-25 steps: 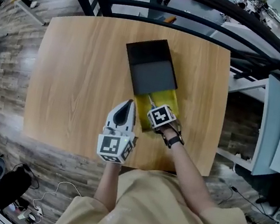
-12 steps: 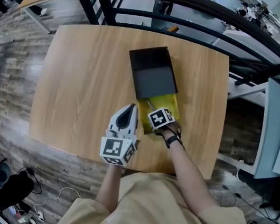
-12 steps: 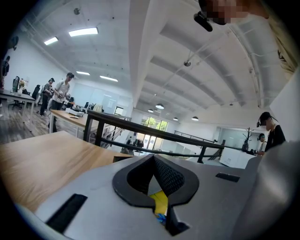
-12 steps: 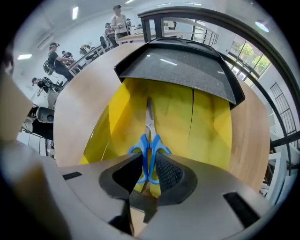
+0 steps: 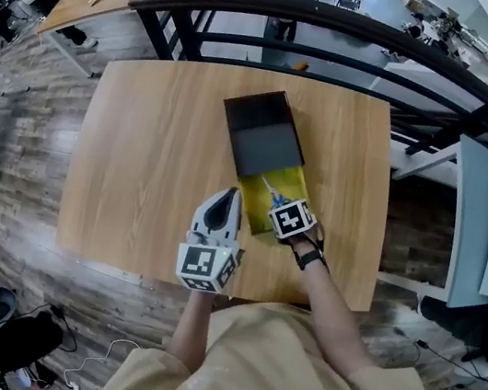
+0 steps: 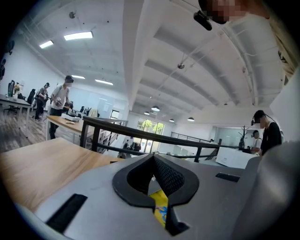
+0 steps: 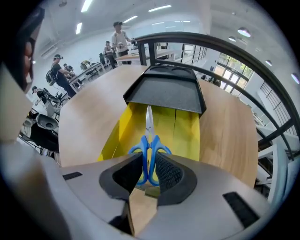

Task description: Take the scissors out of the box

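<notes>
Blue-handled scissors (image 7: 149, 140) hang over the yellow tray (image 7: 185, 126), which sticks out of a black sleeve box (image 7: 164, 91). My right gripper (image 7: 147, 164) points steeply down; its jaws are closing, and the pads press on both handle loops. In the head view the blades (image 5: 269, 187) lie over the yellow tray (image 5: 291, 181), just ahead of the right gripper (image 5: 282, 204). My left gripper (image 5: 225, 195) is held almost level beside the tray's left edge. In its own view the left gripper (image 6: 152, 161) looks shut, and a strip of yellow (image 6: 160, 211) shows through the slit.
The box (image 5: 264, 132) lies slanted in the middle of a wooden table (image 5: 148, 154). A black metal railing (image 5: 348, 30) curves behind the far edge. Beyond it are desks and people in an open office.
My right gripper's jaws have come together on the scissors' handles and moved up a little with them. The left gripper has risen slightly beside the tray.
</notes>
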`<state>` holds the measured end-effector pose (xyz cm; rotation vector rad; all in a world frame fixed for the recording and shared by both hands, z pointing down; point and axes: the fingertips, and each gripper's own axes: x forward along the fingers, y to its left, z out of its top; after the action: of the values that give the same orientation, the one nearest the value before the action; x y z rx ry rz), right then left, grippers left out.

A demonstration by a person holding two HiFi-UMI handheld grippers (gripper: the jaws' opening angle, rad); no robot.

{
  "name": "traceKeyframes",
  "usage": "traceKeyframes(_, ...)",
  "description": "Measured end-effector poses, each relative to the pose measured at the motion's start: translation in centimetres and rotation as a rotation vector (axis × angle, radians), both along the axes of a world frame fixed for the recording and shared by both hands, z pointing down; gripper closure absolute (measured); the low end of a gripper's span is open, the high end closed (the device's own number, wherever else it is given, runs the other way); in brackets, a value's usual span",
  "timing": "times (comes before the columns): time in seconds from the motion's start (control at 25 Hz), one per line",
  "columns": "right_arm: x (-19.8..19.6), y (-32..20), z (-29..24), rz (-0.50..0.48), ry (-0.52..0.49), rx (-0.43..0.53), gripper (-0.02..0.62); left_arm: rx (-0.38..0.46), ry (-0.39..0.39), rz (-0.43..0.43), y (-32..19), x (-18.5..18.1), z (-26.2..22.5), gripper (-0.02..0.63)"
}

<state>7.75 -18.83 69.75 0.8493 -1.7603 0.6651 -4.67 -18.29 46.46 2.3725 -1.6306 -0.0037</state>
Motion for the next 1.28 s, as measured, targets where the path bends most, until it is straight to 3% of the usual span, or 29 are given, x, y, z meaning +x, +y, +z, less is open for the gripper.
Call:
traceKeyframes(0.12,0.0,-0.1,-2.2,0.007,-0.074,0.092,0.508,0.004,0.008,0.012,1.0,0.5,-0.4,0.604)
traceKeyframes(0.28,1.1,2.5,-3.7,0.097,-0.146,0.065,0.508,-0.015,0.053,0.019,1.9,0.9,-1.0,0.604)
traceKeyframes(0.6,3.0,3.2,-9.8,0.137,-0.192,0.316,0.508,-0.003,0.025,0.063,4.7,2.0,-2.0,0.604)
traceKeyframes(0.96,3.9,5.2,-16.5,0.200,-0.287,0.501,0.509,0.049,-0.004,0.103,7.8,3.4,-3.9,0.604)
traceKeyframes(1.28,4.6,6.0,-25.4,0.218,-0.412,0.720,0.509,0.127,-0.032,0.101,9.0,4.1,-7.1,0.604)
